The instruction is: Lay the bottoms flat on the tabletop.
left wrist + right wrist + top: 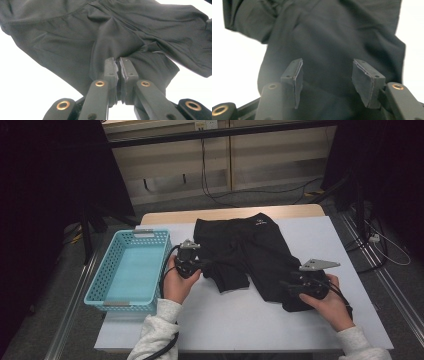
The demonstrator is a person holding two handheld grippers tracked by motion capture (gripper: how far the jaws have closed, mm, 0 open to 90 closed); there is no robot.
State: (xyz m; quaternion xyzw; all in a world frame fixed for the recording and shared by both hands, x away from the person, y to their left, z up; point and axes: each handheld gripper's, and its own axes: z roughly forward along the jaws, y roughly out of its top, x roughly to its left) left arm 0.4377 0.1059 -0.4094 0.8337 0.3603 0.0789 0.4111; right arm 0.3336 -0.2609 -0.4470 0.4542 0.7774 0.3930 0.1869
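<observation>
The left tongs [117, 71] are pinched tight on a fold of the black shorts [250, 252]. The right tongs [328, 82] stand apart over the cloth, gripping nothing. From above, the soft, matte, creased shorts lie mid-worktop [240, 320] toward its far edge, beside a turquoise perforated plastic basket [129, 270] at the left edge.

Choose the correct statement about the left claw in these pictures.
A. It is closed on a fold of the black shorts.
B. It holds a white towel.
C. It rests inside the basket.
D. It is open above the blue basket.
A: in the left gripper view the left claw has its jaws pressed together on a pinched fold of the black shorts, away from the blue basket.
</observation>
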